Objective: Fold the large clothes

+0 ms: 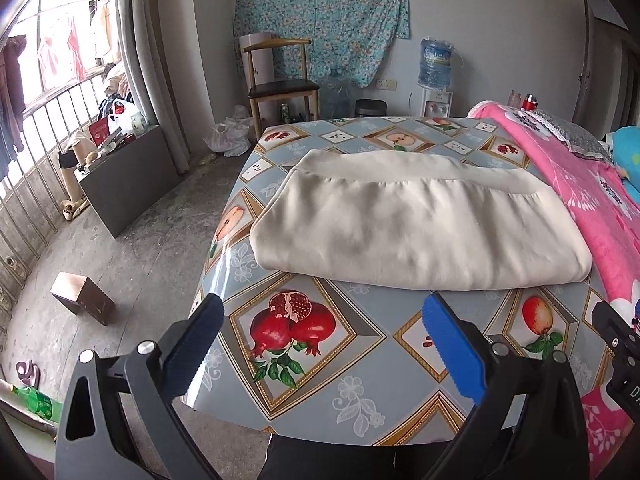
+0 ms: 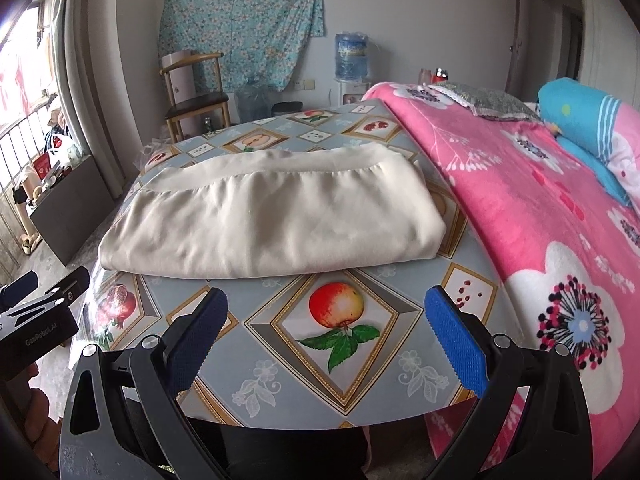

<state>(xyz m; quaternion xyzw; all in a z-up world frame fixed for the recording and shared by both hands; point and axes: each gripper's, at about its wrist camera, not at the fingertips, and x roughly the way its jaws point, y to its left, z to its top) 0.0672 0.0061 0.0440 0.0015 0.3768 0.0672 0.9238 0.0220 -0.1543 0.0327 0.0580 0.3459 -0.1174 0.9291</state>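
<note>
text: "GenRobot.AI" | on: black body of left gripper (image 2: pixel 38 334) | place: near left, right wrist view | other print: unreadable

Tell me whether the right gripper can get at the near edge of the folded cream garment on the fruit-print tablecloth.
Probably yes. The right gripper is open and empty, pointed at the folded cream garment, whose near edge lies just ahead. Only bare fruit-print tablecloth lies between them.
</note>
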